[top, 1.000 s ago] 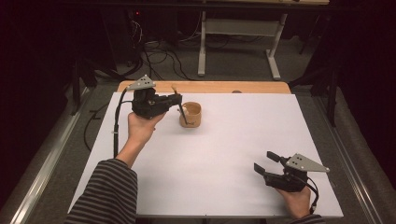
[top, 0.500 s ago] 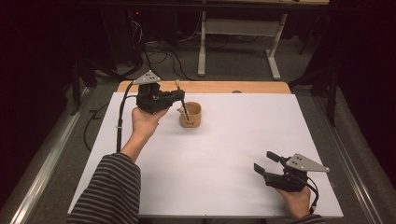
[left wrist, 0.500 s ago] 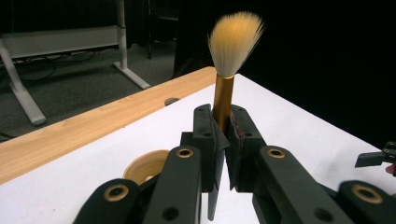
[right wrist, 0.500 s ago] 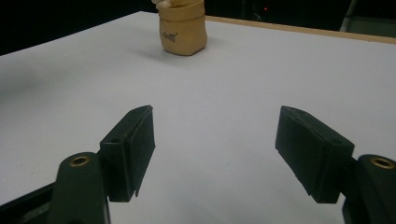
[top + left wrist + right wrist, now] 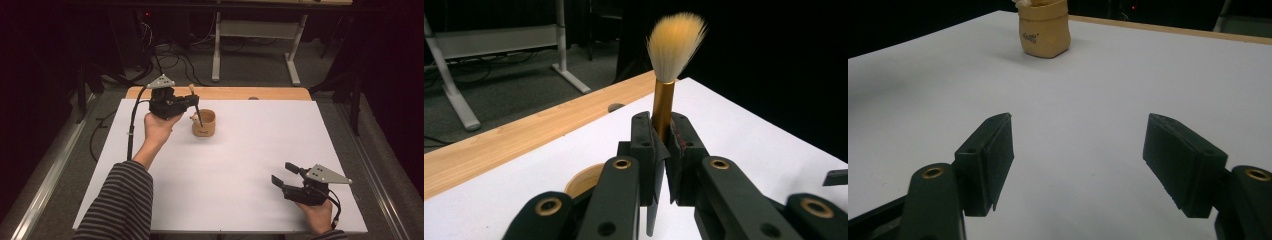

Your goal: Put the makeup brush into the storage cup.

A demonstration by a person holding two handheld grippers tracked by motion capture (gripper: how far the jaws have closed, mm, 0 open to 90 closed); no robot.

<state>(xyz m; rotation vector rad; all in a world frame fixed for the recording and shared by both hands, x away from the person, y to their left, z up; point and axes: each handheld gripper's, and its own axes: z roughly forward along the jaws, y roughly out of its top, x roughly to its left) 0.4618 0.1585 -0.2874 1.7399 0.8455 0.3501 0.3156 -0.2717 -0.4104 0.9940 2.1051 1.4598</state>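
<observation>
Gold-coloured metal shows between the left gripper's (image 5: 663,150) fingers (image 5: 644,145), which pinch the brush (image 5: 664,100) by its ferrule, pale bristles standing up above them in the left gripper view. In the high view, upper left of centre, the brush handle slants down into the tan cup (image 5: 203,124) just beside that gripper. Lower right of the high view, the right gripper (image 5: 285,175) rests on the white tabletop (image 5: 240,165), fingers (image 5: 990,150) spread wide apart around nothing, well apart from the cup.
</observation>
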